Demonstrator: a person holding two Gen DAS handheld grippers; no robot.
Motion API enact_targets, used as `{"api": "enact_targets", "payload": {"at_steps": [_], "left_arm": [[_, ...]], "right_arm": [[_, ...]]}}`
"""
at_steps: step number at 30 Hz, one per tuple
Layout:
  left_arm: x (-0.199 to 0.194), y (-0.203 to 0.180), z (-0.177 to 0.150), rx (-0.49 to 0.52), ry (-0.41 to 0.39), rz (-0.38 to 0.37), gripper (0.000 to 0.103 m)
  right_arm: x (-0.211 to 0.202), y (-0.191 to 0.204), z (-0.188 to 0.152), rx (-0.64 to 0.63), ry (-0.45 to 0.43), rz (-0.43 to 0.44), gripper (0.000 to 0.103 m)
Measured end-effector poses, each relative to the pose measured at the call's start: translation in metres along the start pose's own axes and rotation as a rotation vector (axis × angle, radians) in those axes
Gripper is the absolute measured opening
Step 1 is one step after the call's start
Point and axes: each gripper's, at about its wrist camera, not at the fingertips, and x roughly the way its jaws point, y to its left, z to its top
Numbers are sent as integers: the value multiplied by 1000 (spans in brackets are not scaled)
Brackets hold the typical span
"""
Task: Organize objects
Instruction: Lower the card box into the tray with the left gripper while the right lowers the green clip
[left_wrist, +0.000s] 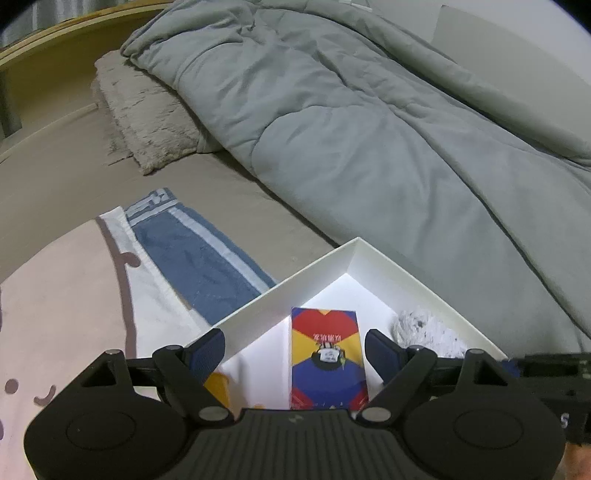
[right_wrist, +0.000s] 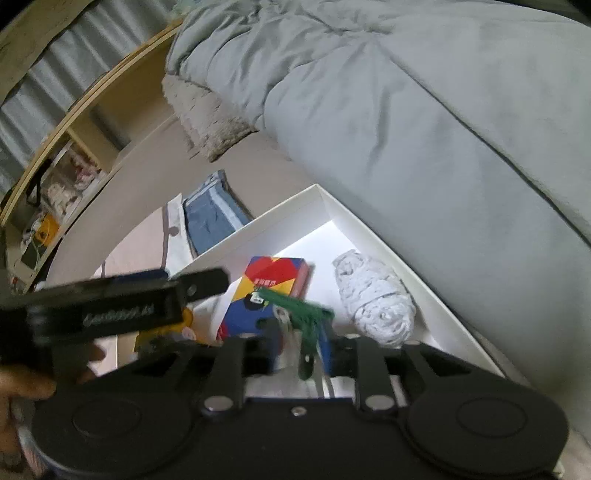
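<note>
Spreading across the far side of both views, the grey duvet (left_wrist: 369, 122) covers most of the bed, with a fuzzy pillow (left_wrist: 147, 122) at its head and bare sheet (left_wrist: 55, 177) nearer the camera. A pink blanket (left_wrist: 55, 295) and a folded blue towel (left_wrist: 199, 266) lie on the sheet just left of the white box (left_wrist: 258, 302), apparently not yet sorted.

That box looks to be where things are being gathered. Already lying in it are a colourful book (left_wrist: 327, 354) flat on the floor, a rolled white cloth (right_wrist: 376, 299) beside it toward the duvet side, and something yellow (right_wrist: 166, 332), partly hidden at the near left wall.

Over the book, the left gripper (left_wrist: 295, 350) hangs with its jaws released and wide, nothing between them; the book lies below the gap, untouched.

At the box's near edge, the right gripper (right_wrist: 299, 347) has its jaws partly parted around a small green item (right_wrist: 306, 314) with clear or white parts. Blur hides whether the pads press it, so I cannot tell if it is gripped or let go.

By my reading, the task is partway along: three items boxed, the green one arriving, the cloths outside left.
</note>
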Motion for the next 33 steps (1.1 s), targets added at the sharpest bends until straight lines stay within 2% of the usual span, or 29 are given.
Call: {"api": "enact_targets", "payload": {"at_steps": [3, 10, 16, 19, 21, 26, 31, 33], "left_arm": [[-5, 1, -4, -6, 5, 10, 83], [-16, 1, -12, -9, 6, 24, 83], [-34, 4, -21, -66, -7, 34, 83], [-49, 4, -25, -81, -16, 48, 83], [-60, 4, -28, -86, -26, 58, 84], [-90, 5, -36, -119, -49, 113, 93], [-127, 4, -49, -145, -88, 158, 100], [-139, 2, -54, -144, -97, 167, 103]], "right_arm": [[-1, 1, 1, -1, -9, -39, 44], [-3, 0, 3, 3, -9, -67, 44], [-9, 6, 2, -21, -26, -72, 48], [-20, 12, 2, -37, -57, -72, 56], [-29, 17, 0, -52, -85, -87, 65], [-50, 31, -3, -107, -122, -112, 76], [-58, 36, -7, -113, -99, -128, 84], [-65, 41, -10, -129, -107, -136, 95]]}}
